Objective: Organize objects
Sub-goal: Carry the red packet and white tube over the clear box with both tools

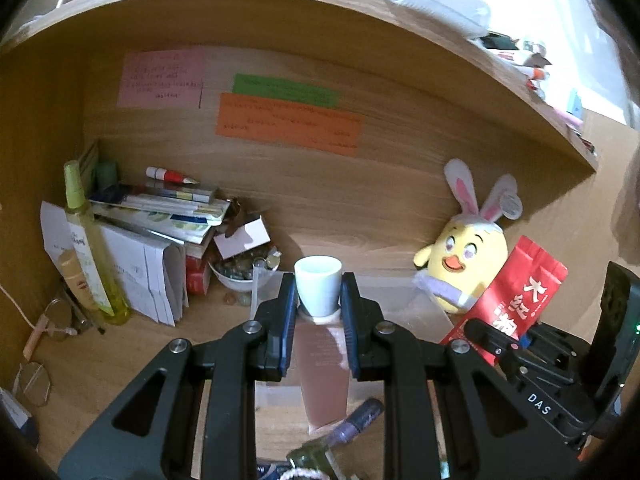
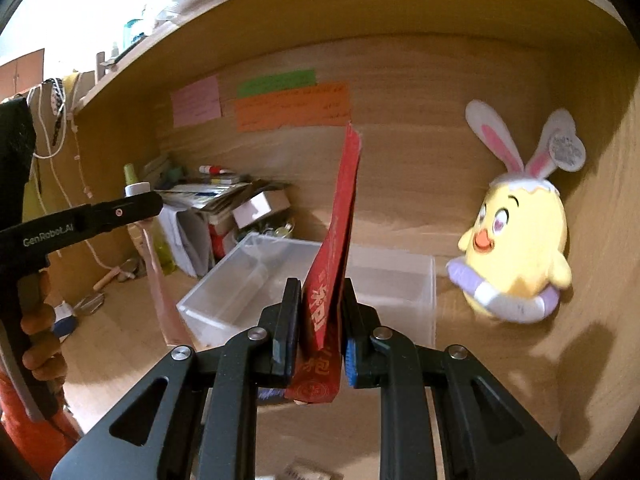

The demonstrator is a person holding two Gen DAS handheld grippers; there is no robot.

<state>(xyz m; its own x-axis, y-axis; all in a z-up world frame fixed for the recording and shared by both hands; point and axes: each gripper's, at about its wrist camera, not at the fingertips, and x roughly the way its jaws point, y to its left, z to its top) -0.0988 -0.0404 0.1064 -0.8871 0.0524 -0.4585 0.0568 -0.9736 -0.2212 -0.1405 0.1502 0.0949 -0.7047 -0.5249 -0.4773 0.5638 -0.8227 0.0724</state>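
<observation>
Left gripper (image 1: 319,300) clamped nearly closed on a pink tube (image 1: 324,372), white cap (image 1: 318,286) up, pads on the neck just under the cap; tube held off the desk. Right gripper (image 2: 320,316) pinched tight on a red packet (image 2: 340,216), packet upright and edge-on in the right wrist view, also off the surface. Landmark: clear plastic bin (image 2: 424,280) on the wooden desk (image 2: 120,344). Both held items sit near the bin's front side, tube toward its left end, packet about mid-front; can't tell if either is over the opening. Bin holds a clear syringe-like item (image 2: 256,276), otherwise hard to read. Right of bin: yellow chick plush (image 2: 516,256) with bunny ears, leaning at the back panel near the right wall. Left of bin: bowl (image 1: 236,276) of small bits, a small white box (image 1: 242,236), then a messy stack of books and papers (image 1: 160,216) with a red-white marker (image 1: 170,175) on top. Further left: tall yellow-green spray bottle (image 1: 90,240) upright, glasses (image 1: 56,316) flat on the desk. Behind bin on the back panel: pink (image 1: 162,78), green (image 1: 286,90) and orange (image 1: 288,124) notes. Desk is a wood alcove under a shelf (image 1: 280,4); shelf top cluttered, bright light behind. A hand (image 2: 38,340) grips the left tool's handle, orange sleeve below it. Purple bottle (image 1: 360,420) lies on the desk below the tube.
</observation>
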